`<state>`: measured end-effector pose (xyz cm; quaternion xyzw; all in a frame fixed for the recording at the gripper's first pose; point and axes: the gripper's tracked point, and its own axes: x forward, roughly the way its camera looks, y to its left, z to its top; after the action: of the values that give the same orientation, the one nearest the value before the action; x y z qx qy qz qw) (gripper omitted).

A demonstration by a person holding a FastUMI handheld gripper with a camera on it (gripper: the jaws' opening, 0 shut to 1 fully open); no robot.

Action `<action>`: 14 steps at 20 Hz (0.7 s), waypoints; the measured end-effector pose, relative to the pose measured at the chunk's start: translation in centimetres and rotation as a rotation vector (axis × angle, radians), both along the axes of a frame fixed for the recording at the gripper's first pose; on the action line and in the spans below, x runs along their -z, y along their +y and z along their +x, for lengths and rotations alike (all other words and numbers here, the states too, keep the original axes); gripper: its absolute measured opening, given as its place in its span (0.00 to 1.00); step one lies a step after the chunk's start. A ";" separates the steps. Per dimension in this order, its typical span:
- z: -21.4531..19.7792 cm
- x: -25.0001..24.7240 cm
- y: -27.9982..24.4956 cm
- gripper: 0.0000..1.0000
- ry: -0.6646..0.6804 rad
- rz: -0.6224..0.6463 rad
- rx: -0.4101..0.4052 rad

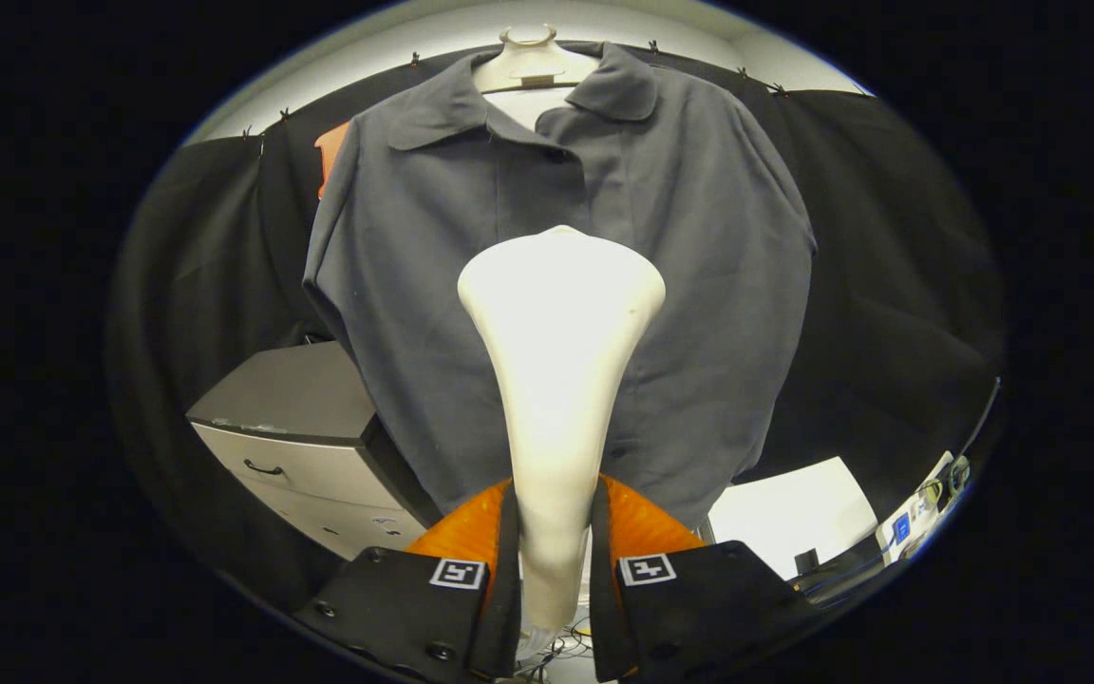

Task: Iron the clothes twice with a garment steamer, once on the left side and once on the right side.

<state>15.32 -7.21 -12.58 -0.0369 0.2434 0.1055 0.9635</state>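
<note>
Now the gripper is clamping the steamer before the shirt; next, probably stroking down one side.

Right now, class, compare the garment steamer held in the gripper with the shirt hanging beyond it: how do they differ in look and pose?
The garment steamer is white, smooth and rigid; the shirt is dark grey, soft cloth. The steamer is gripped between the gripper fingers, head flaring upward; the shirt hangs free from a pale hanger. The steamer is narrow; the shirt spreads wide behind it. Both are upright.
</note>
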 end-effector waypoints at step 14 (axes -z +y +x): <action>5.4 -9.8 -5.8 0.37 -0.137 0.001 0.086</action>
<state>20.77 -12.99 -2.77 -0.0331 0.1781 0.0611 0.9816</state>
